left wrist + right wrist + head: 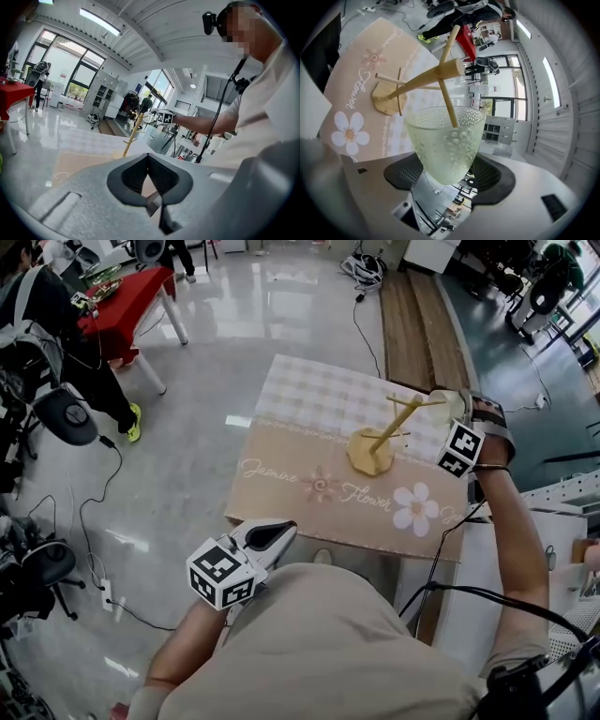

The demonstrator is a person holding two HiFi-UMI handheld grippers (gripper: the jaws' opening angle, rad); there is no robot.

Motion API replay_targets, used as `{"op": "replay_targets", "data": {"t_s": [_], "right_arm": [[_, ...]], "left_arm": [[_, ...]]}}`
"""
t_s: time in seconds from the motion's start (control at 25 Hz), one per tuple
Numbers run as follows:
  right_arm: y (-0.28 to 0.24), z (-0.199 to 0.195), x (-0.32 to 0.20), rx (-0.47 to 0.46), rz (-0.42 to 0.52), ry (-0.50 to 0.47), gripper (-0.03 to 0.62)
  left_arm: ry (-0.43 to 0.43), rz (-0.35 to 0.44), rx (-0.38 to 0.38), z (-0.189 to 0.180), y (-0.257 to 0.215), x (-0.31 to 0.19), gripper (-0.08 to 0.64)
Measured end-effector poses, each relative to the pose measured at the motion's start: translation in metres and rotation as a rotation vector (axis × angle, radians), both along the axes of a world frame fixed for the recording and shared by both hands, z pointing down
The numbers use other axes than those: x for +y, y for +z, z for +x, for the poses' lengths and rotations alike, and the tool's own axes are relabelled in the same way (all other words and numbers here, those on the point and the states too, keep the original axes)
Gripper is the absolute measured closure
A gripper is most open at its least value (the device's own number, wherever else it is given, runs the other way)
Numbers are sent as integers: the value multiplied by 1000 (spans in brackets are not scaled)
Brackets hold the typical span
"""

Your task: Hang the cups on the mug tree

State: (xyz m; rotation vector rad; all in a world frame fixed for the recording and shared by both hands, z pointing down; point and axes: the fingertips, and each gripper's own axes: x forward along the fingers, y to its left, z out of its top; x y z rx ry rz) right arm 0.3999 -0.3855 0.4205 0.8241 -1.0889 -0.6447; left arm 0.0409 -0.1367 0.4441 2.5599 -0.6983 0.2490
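The cloth-covered surface (309, 474) carries the wooden mug tree (382, 435), its other pegs bare as far as the views show. Up at the tree's top, the right gripper (445, 174) clamps the pebbled glass cup (443, 140), and an upper peg pokes into its mouth, so the first hang looks underway but not finished. The left gripper (149, 161) hangs low by the body, jaws closed on nothing. No other cups show, and a handle can't be made out.

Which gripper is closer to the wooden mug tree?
Right. The right hand-held gripper holds a cup over a peg of the mug tree. The left hand-held gripper is near the person's body, at the table's near edge.
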Motion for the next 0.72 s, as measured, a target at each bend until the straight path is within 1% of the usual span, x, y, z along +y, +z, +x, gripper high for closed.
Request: {"op": "replay_targets", "data": {"t_s": [0.12, 0.2, 0.4, 0.72], "right_arm": [[3, -8, 1, 85, -4, -13, 255], [8, -14, 2, 120, -6, -20, 255], [17, -29, 6, 175, 1, -31, 255], [13, -29, 9, 242, 45, -4, 252]], "left_arm": [[-14, -6, 8, -10, 1, 2, 553], [-18, -7, 7, -17, 2, 3, 554], [-15, -2, 3, -28, 3, 5, 554], [-1, -3, -5, -39, 2, 11, 554]]}}
